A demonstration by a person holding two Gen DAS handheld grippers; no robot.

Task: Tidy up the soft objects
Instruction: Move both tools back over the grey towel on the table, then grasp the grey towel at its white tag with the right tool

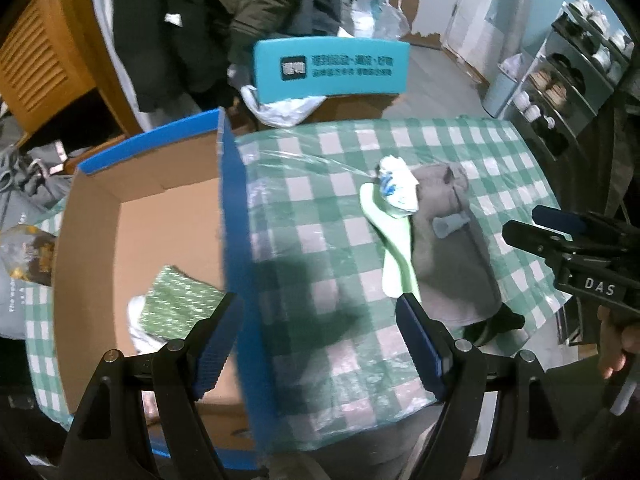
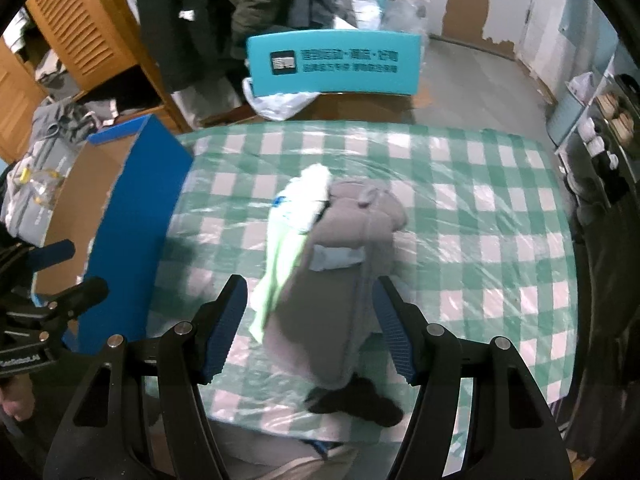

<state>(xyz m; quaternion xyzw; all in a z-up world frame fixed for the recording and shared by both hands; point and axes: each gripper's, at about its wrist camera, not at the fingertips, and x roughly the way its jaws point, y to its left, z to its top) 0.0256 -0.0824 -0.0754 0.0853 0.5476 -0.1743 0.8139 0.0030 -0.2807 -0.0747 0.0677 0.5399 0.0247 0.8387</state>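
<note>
A grey plush (image 2: pixel 352 264) lies on the green checked tablecloth (image 2: pixel 480 216), with a pale green piece (image 2: pixel 280 276) and a crumpled white-and-blue cloth (image 2: pixel 308 200) at its left. My right gripper (image 2: pixel 312 324) is open, its fingers on either side of the plush's near end. My left gripper (image 1: pixel 320 340) is open and empty above the blue wall of the cardboard box (image 1: pixel 236 216). A green patterned cloth (image 1: pixel 180 304) lies inside the box. The plush (image 1: pixel 452 256) and my right gripper (image 1: pixel 532 228) also show in the left wrist view.
A black soft item (image 2: pixel 356 400) lies at the table's near edge. A turquoise chair back (image 1: pixel 332 70) stands behind the table, with dark coats (image 1: pixel 200 20) hanging beyond. A shoe rack (image 1: pixel 568 80) is at the right. Bags (image 1: pixel 24 248) lie left of the box.
</note>
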